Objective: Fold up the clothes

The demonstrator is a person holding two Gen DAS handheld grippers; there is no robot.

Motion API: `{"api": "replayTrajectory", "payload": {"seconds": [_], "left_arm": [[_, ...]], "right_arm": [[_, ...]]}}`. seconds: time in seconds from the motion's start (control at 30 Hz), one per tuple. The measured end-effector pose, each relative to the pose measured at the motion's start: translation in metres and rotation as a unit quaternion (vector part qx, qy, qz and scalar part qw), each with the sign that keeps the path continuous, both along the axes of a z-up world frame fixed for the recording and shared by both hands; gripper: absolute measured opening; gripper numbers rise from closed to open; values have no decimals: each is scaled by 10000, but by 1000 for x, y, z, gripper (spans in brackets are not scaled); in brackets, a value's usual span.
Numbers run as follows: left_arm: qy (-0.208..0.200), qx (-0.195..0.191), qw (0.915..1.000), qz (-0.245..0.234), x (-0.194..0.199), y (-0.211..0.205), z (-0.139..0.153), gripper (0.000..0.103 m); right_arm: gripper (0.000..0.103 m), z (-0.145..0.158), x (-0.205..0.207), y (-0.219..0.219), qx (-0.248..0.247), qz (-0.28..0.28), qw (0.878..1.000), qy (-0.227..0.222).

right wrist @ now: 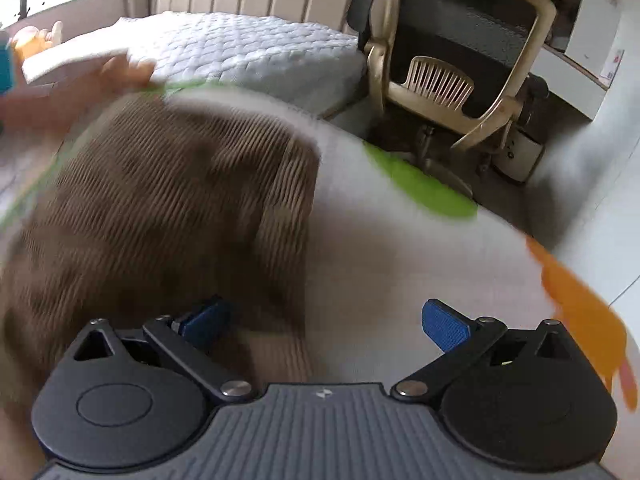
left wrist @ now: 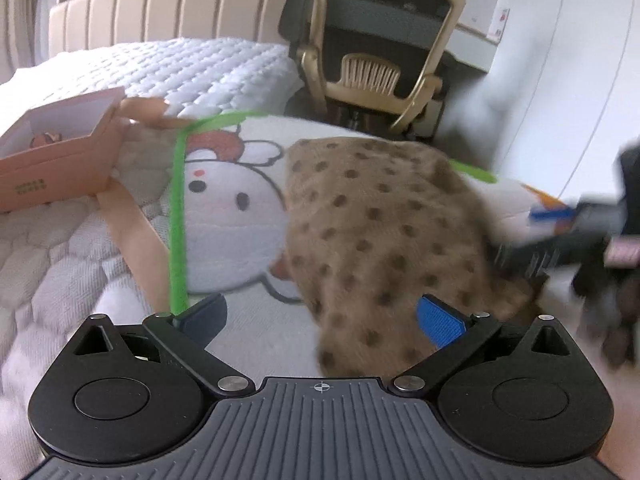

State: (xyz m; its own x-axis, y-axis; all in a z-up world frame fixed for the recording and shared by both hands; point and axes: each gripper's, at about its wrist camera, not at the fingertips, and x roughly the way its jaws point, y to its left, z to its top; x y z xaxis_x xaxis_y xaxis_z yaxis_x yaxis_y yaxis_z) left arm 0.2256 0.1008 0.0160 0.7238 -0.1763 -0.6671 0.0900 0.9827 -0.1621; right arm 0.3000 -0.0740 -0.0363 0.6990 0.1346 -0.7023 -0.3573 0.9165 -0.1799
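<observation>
A tan garment with dark dots [left wrist: 380,232] lies bunched on a white cartoon-print mat with green trim [left wrist: 224,216]. My left gripper [left wrist: 320,320] is open and empty, low over the mat, with the garment's near edge between its blue pads [left wrist: 440,320]. The right gripper shows at the far right of the left wrist view [left wrist: 592,240], blurred, beside the garment's right edge. In the right wrist view the garment [right wrist: 168,208] is a blurred brown mass to the left; my right gripper [right wrist: 324,324] is open and empty over the mat [right wrist: 392,264].
A pink open box [left wrist: 56,156] sits at the left on the white quilted bed [left wrist: 192,68]. A padded headboard [left wrist: 168,8] stands behind. A beige office chair [left wrist: 376,52] stands beside the bed, with white floor [right wrist: 592,184] to the right.
</observation>
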Motion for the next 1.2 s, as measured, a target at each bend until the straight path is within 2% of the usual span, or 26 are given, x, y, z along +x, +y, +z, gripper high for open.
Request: {"api": "replayTrajectory", "payload": {"seconds": [0.2,0.3,0.4,0.53,0.67,0.87,1.0,1.1,1.2], "left_arm": [[76,-229,9992,311,-52,-43,-9,103],[596,-177,9975,343,-63,-70,-28,103],[375,368,9968,609,-74,-90,-37,103],[51,577,9929,1036,-84,-103,-45,103],[-272,1039,9857,1295,-85,-118,-54,103],[-260,934,9862,1344,-86,-114,-53,103],[-256,915,9864,1341,-86,-115,-54,103],[-256,915,9865,1338,-86,-115,-54,103],[-257,903,9866,1336,-86,-115,-54,103]], "right_arm": [[103,6,-60,-28,369,80,9991,-192],[103,9,-90,-42,554,120,9980,-289],[103,3,-113,-60,619,46,9976,-313],[103,-15,-141,-83,630,-201,9975,-250],[103,-18,-148,-91,743,-586,9944,-477],[103,-23,-144,-87,627,-738,9940,-508],[103,-25,-139,-103,1165,-780,9898,-254],[103,-26,-140,-97,998,-775,9916,-272],[103,-26,-139,-99,1044,-784,9911,-257]]}}
